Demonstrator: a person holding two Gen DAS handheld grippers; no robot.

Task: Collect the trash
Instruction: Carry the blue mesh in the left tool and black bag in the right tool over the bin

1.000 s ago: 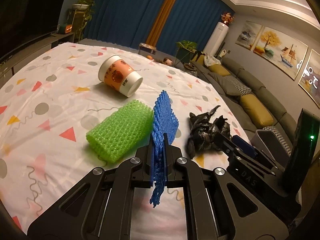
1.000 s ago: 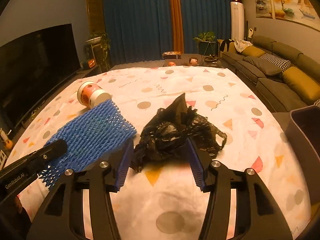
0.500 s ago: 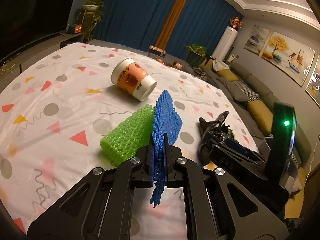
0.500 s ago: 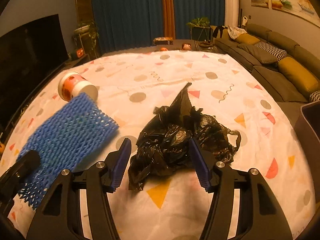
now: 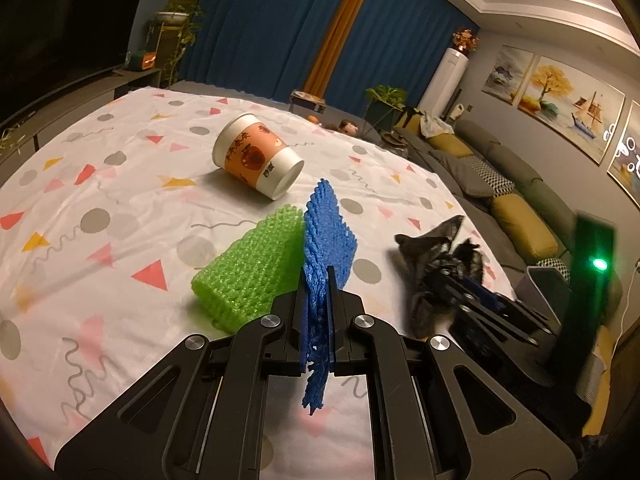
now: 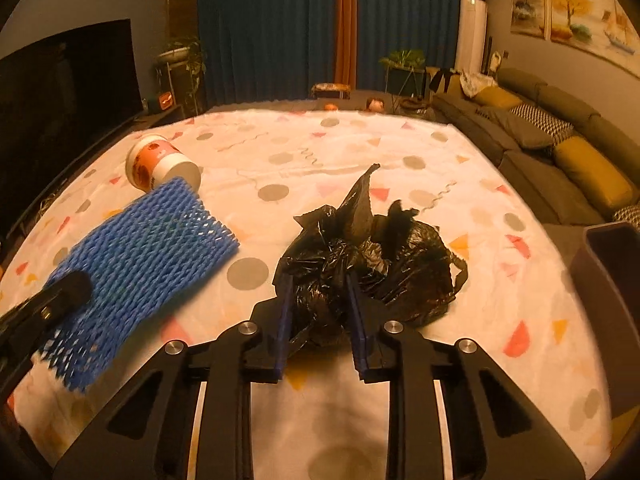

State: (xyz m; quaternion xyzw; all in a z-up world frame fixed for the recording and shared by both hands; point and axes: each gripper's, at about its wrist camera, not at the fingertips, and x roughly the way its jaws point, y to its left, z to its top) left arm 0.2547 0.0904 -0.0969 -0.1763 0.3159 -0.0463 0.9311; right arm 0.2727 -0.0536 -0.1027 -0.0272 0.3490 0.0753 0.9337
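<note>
The left claw (image 5: 316,312) is clenched on a blue foam net (image 5: 326,240), which stands on edge between the two pads and sticks out both ahead of and below them; in the right wrist view the same net (image 6: 148,264) hangs flat and raised above the tabletop (image 6: 320,148). The right claw (image 6: 320,304) is closing, its blue-lined pads set on either side of a crumpled black plastic bag (image 6: 372,264) and pressing into the near folds of it. The bag rests on the tabletop, with one pointed corner standing up at its far side. In the left wrist view the right claw (image 5: 460,284) appears at the right, blurred, with the black bag (image 5: 436,248) at its tip. Just left of the blue net lies a green foam net (image 5: 248,272), flat on the tabletop and partly hidden behind the blue one. Farther out a paper cup (image 5: 258,156) lies on its side, orange-banded, its open mouth toward the cameras. The tabletop is covered with a white cloth (image 5: 100,200) printed with grey dots and coloured triangles. At the right edge, beside the tabletop, the rim of a dark bin (image 6: 608,256) shows. Beyond it runs a grey sofa (image 6: 552,152) with yellow cushions, and blue curtains (image 6: 272,28) close the far wall.
</note>
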